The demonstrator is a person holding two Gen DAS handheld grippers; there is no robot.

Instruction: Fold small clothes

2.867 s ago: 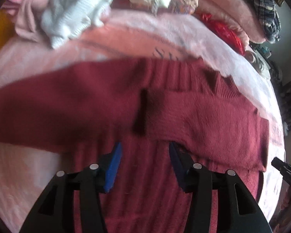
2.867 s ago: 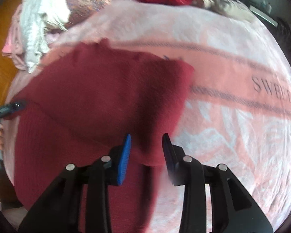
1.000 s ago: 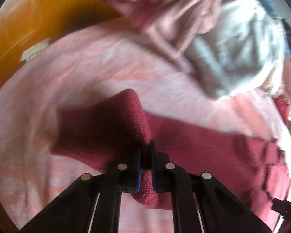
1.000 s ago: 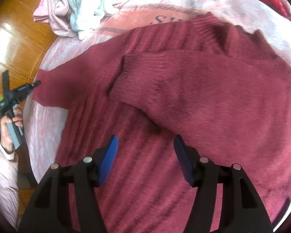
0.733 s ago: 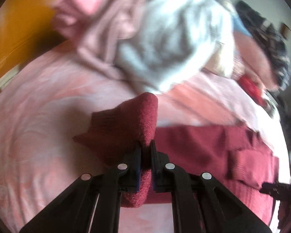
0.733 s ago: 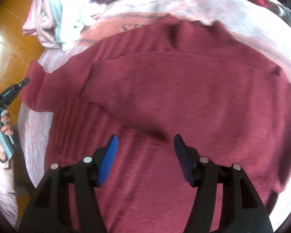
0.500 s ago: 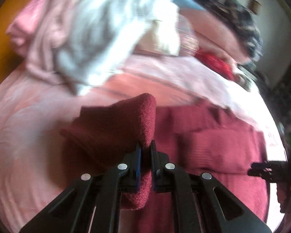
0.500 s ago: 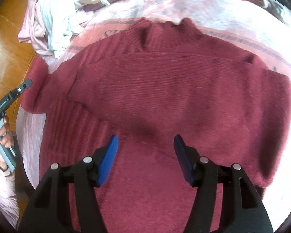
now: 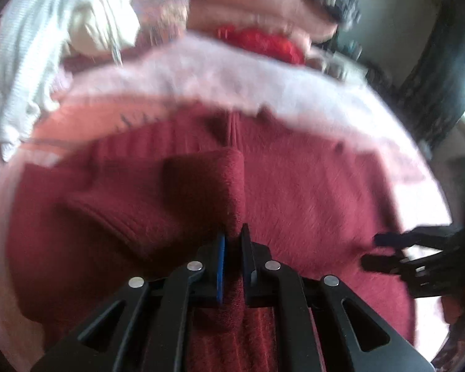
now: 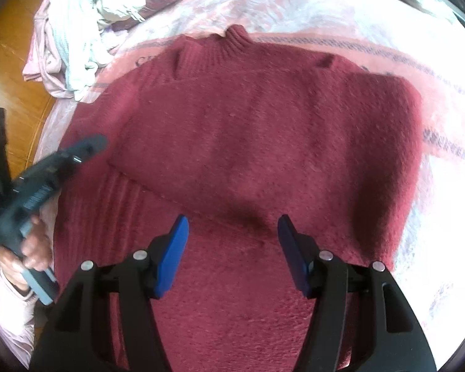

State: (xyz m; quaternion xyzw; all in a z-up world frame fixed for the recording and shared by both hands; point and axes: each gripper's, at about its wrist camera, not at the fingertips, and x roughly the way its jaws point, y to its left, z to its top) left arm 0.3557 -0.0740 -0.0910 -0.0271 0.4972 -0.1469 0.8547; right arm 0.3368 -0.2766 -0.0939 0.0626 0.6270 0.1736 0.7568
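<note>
Left wrist view: the left gripper [image 9: 231, 241] has its blue-padded fingers [image 9: 220, 266] pinched together on the cuff end of a sleeve [image 9: 176, 198] of the maroon sweater [image 9: 310, 204], a fuzzy knit with a ribbed texture. The sleeve rises in a soft fold above the sweater's body. To the right, the right gripper [image 9: 384, 249] shows its black fingers over the sweater's edge.

In the right wrist view, the right gripper [image 10: 232, 241] hovers with its blue pads [image 10: 172, 257] wide apart, holding nothing, above the lower body of the sweater [image 10: 263, 142]. The garment lies flat on a pink plush blanket [image 10: 443, 71] with a ribbed high collar at the far side and one sleeve folded across the chest. Dark lettering on the blanket is too cut off to read. A heap of white and pale pink clothes [image 10: 74, 28] sits at the far left by a wooden floor [image 10: 12, 46].
</note>
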